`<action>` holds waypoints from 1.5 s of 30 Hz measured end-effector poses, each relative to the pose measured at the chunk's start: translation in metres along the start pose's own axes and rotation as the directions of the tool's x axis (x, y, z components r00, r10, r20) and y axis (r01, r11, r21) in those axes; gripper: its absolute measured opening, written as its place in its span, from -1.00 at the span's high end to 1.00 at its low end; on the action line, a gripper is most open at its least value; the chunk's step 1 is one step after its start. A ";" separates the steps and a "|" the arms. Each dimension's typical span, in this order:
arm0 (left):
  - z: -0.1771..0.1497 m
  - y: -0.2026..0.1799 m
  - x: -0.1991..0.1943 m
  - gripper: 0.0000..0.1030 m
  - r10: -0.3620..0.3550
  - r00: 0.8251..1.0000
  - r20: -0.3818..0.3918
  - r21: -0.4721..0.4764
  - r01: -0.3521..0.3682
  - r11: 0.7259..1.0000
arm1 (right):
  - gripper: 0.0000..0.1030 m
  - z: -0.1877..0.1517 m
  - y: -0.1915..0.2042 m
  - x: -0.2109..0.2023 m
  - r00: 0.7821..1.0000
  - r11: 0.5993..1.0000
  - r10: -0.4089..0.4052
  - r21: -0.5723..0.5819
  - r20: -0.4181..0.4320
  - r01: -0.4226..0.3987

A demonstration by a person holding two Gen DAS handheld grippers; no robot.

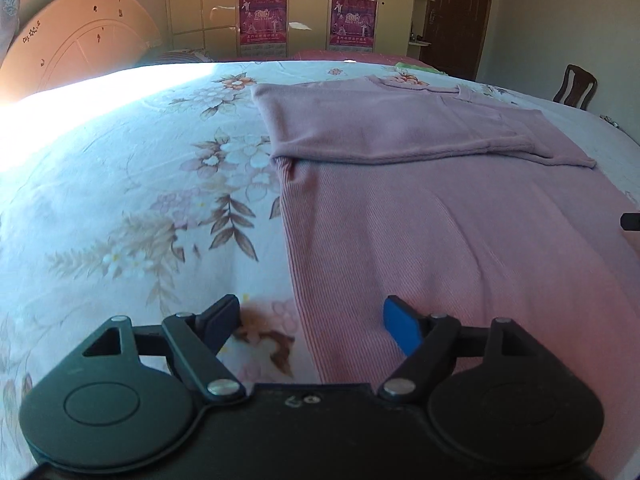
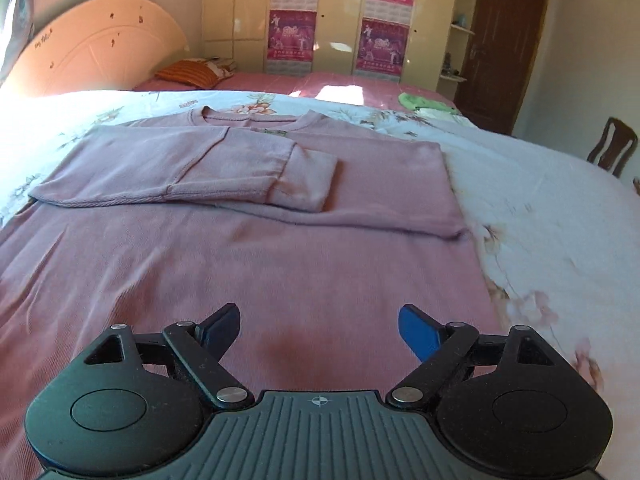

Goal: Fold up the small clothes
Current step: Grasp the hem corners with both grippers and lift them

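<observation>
Left wrist view: the left gripper (image 1: pixel 310 322) is seen with its jaws spread wide and nothing between them, poised over the left edge of a pink long-sleeved top (image 1: pixel 460 240), which is laid flat on a floral bedsheet (image 1: pixel 140 184). The top fills the frame from 6 o'clock up to 1 o'clock, and one sleeve (image 1: pixel 400 132) is folded across the chest at 12 o'clock. In the right wrist view the right gripper (image 2: pixel 318 328) is likewise held wide apart and empty above the lower body of the top, near its right edge. Both sleeves are seen crossed over the chest, the cuff (image 2: pixel 308 180) of the upper one lying at 12 o'clock. A headboard (image 2: pixel 96 48) is visible at 10 o'clock, a wardrobe (image 2: pixel 344 16) at 12 o'clock and a wooden chair (image 2: pixel 612 148) at 2 o'clock.
</observation>
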State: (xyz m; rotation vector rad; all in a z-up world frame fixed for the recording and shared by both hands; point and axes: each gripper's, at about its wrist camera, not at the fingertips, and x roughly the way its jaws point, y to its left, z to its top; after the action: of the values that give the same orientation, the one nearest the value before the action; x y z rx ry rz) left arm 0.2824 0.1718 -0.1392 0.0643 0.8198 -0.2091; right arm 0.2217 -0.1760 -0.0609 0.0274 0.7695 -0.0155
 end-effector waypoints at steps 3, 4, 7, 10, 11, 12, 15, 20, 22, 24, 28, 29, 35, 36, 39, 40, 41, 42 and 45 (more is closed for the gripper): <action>-0.028 0.000 -0.030 -0.48 -0.071 0.997 -0.017 -0.061 0.070 0.996 | 0.01 -0.033 -0.049 -0.033 0.999 0.987 0.018 0.160 -0.037 -0.012; -0.037 0.001 -0.039 -0.48 -0.108 0.994 -0.016 -0.091 0.106 0.990 | 0.02 -0.045 -0.068 -0.044 0.999 0.978 0.020 0.209 -0.045 -0.010; -0.058 0.006 -0.059 -0.48 -0.230 0.973 0.001 -0.231 0.224 0.947 | 0.02 -0.075 -0.112 -0.072 0.997 0.952 0.043 0.307 -0.061 -0.023; -0.077 0.009 -0.071 -0.47 -0.310 0.950 0.044 -0.343 0.306 0.888 | 0.02 -0.096 -0.141 -0.089 0.983 0.902 0.180 0.406 -0.043 -0.148; -0.083 0.010 -0.073 -0.46 -0.344 0.937 0.064 -0.380 0.342 0.859 | 0.02 -0.099 -0.145 -0.094 0.974 0.888 0.223 0.420 -0.042 -0.186; -0.089 0.010 -0.074 -0.46 -0.380 0.921 0.082 -0.415 0.378 0.828 | 0.02 -0.102 -0.146 -0.096 0.962 0.875 0.268 0.429 -0.043 -0.225; -0.101 0.012 -0.074 -0.46 -0.423 0.896 0.132 -0.480 0.431 0.764 | 0.02 -0.105 -0.146 -0.096 0.927 0.840 0.373 0.438 -0.040 -0.319; -0.092 0.014 -0.061 -0.46 -0.433 0.890 0.141 -0.518 0.439 0.734 | 0.02 -0.105 -0.155 -0.079 0.872 0.743 0.489 0.519 0.011 -0.423; -0.087 0.018 -0.050 -0.46 -0.459 0.875 0.154 -0.541 0.464 0.702 | 0.02 -0.109 -0.165 -0.068 0.822 0.648 0.567 0.589 0.048 -0.482; -0.088 0.023 -0.045 -0.39 -0.472 0.864 0.174 -0.567 0.480 0.670 | 0.03 -0.112 -0.171 -0.059 0.786 0.577 0.612 0.631 0.084 -0.518; -0.088 0.019 -0.043 -0.01 -0.435 0.888 0.149 -0.542 0.441 0.715 | 0.77 -0.108 -0.165 -0.059 0.792 0.634 0.609 0.577 0.037 -0.515; -0.088 0.017 -0.044 0.03 -0.423 0.894 0.144 -0.534 0.430 0.728 | 0.81 -0.107 -0.162 -0.059 0.802 0.664 0.597 0.555 0.012 -0.502; -0.087 0.025 -0.072 0.90 -0.362 0.900 0.243 -0.488 0.436 0.756 | 0.87 -0.096 -0.167 -0.091 0.785 0.649 0.604 0.487 0.136 -0.584; -0.086 0.027 -0.073 0.90 -0.356 0.902 0.245 -0.489 0.432 0.758 | 0.87 -0.094 -0.168 -0.097 0.785 0.652 0.599 0.473 0.157 -0.593; -0.092 0.024 -0.055 0.89 -0.345 0.930 0.126 -0.484 0.361 0.797 | 0.87 -0.098 -0.165 -0.085 0.805 0.686 0.585 0.471 0.095 -0.554; -0.096 0.022 -0.050 0.89 -0.342 0.934 0.103 -0.484 0.347 0.803 | 0.87 -0.102 -0.162 -0.076 0.814 0.701 0.579 0.483 0.045 -0.525; -0.100 0.023 -0.051 0.89 -0.347 0.929 0.131 -0.504 0.364 0.783 | 0.87 -0.106 -0.159 -0.069 0.823 0.718 0.569 0.488 -0.002 -0.495; -0.102 0.026 -0.050 0.89 -0.350 0.926 0.139 -0.531 0.369 0.763 | 0.87 -0.109 -0.158 -0.066 0.826 0.720 0.564 0.494 -0.009 -0.487; -0.100 0.028 -0.055 0.89 -0.349 0.920 0.175 -0.544 0.386 0.744 | 0.87 -0.110 -0.165 -0.072 0.824 0.671 0.562 0.546 0.066 -0.502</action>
State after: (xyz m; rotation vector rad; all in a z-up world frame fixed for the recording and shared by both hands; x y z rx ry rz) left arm 0.1797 0.2219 -0.1680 -0.6823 0.7987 -0.3298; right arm 0.0893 -0.3371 -0.0934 0.8147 0.8214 0.3363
